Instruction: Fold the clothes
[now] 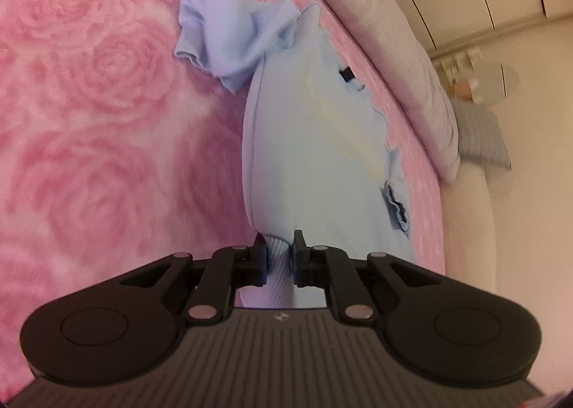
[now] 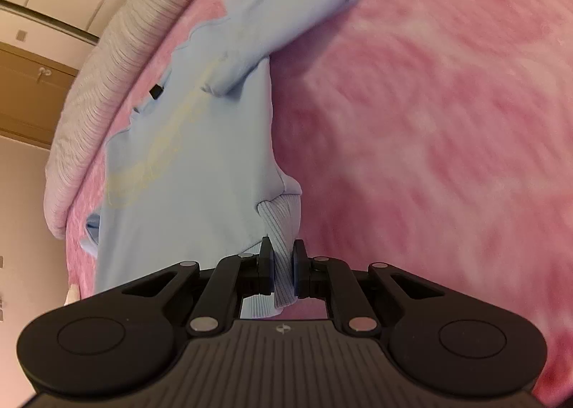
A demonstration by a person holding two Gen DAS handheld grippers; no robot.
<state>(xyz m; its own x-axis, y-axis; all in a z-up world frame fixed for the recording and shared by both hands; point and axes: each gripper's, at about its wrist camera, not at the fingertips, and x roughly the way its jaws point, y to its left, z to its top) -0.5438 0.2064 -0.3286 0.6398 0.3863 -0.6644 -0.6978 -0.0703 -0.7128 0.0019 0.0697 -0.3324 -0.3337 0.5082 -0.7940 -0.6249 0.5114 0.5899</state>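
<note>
The left tool pinches the ribbed hem of the light blue sweatshirt, and the right tool pinches the same ribbing. The sweatshirt stretches away ahead of both tools across the pink rose blanket.

Soft matt cloth sweatshirt with ribbed hem – fuzzy plush blanket – matt black plastic gripper.

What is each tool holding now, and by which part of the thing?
Both hold the light blue sweatshirt by its ribbed hem. The left tool and the right tool are each shut on a fold of that ribbing; the rest lies on the pink blanket.
</note>
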